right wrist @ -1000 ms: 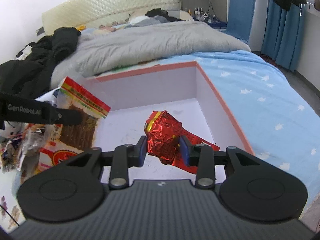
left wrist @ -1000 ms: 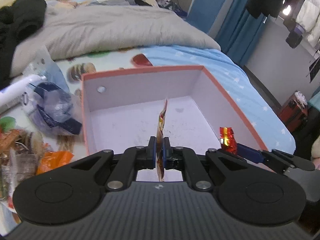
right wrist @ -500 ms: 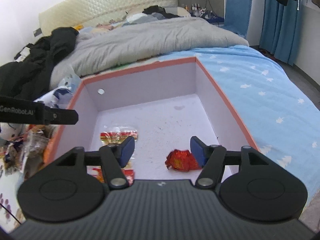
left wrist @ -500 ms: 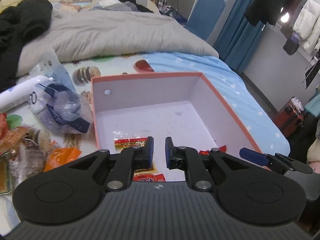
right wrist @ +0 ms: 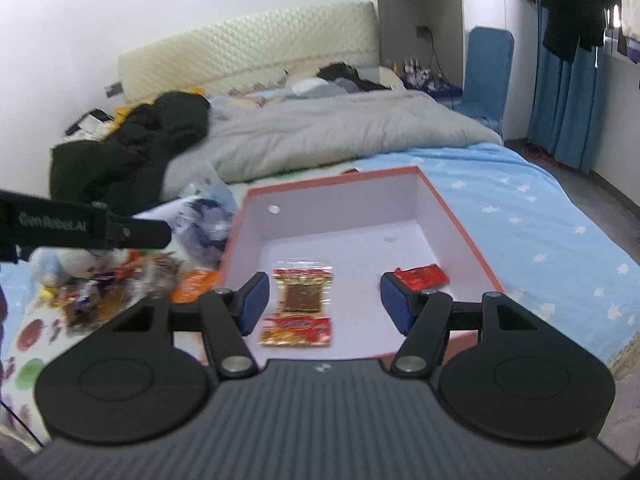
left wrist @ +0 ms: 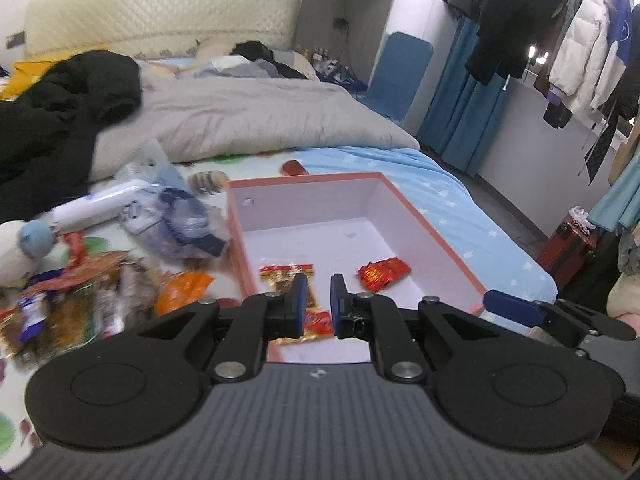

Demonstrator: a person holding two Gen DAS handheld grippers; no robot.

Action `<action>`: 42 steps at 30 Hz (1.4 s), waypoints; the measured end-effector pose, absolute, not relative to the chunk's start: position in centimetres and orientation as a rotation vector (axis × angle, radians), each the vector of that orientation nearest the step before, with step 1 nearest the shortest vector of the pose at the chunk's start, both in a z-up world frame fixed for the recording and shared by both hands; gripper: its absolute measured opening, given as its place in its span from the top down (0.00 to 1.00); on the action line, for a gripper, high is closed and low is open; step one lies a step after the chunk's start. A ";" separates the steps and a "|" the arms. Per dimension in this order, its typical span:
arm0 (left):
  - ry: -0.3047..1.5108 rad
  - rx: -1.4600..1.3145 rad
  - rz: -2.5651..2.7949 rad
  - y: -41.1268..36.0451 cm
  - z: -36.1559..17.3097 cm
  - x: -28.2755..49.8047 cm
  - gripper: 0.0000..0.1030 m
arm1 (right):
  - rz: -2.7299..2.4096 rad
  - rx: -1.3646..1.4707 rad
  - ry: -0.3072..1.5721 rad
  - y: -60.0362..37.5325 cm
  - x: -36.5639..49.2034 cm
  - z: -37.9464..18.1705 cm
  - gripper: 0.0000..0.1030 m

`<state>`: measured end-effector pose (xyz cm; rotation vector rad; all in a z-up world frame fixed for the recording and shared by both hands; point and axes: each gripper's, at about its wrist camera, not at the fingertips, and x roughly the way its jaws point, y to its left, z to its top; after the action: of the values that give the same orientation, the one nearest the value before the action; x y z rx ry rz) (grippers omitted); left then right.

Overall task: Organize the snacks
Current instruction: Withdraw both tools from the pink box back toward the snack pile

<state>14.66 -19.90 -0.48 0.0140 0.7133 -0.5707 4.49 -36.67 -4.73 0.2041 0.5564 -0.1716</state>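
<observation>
I am holding both grippers empty above the near end of the box [right wrist: 460, 216], so the two snacks I want in there are lying flat on its floor: the clear pack [right wrist: 300, 304] on the left and the red pack [right wrist: 420, 276] on the right. My left gripper [left wrist: 318, 304] is showing only a thin gap with nothing in it, and my right gripper [right wrist: 324, 304] is standing wide apart, gripping nothing. The pile [left wrist: 80, 296] of other snacks is waiting on the bed just left of the box, so I am thinking it goes in next.
</observation>
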 end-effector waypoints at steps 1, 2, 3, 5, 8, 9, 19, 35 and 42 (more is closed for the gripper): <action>0.710 0.007 -0.567 -19.0 -0.3 13.8 0.87 | -0.170 0.204 0.546 -36.0 3.7 -4.4 0.38; 0.701 0.003 -0.564 -18.1 0.0 12.7 0.87 | -0.168 0.203 0.542 -35.3 3.1 -4.2 0.38; 0.692 0.005 -0.558 -17.3 0.2 11.7 0.87 | -0.163 0.204 0.537 -34.7 2.3 -4.0 0.38; 0.678 0.005 -0.544 -15.6 0.4 9.7 0.87 | -0.155 0.202 0.523 -33.3 0.9 -3.7 0.38; 0.668 -0.016 -0.531 -13.3 0.6 7.1 0.87 | -0.139 0.196 0.509 -31.5 -0.9 -3.2 0.38; 0.664 -0.019 -0.523 -12.6 0.7 6.2 0.87 | -0.134 0.192 0.504 -31.0 -1.4 -3.1 0.38; 0.664 -0.078 -0.419 -6.3 -0.4 0.6 0.87 | -0.038 0.150 0.480 -26.5 -5.1 -3.0 0.38; 0.725 -0.155 -0.281 -0.7 -3.9 -1.8 0.87 | 0.094 0.105 0.521 -21.8 -5.8 -5.2 0.38; 0.736 -0.221 -0.232 1.3 -5.9 -0.8 0.79 | 0.121 0.100 0.559 -21.0 -4.8 -6.6 0.38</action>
<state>-0.76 1.33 -5.91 -0.2211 0.7359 -0.2315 -4.75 -20.97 -6.61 0.0996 0.5594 0.1211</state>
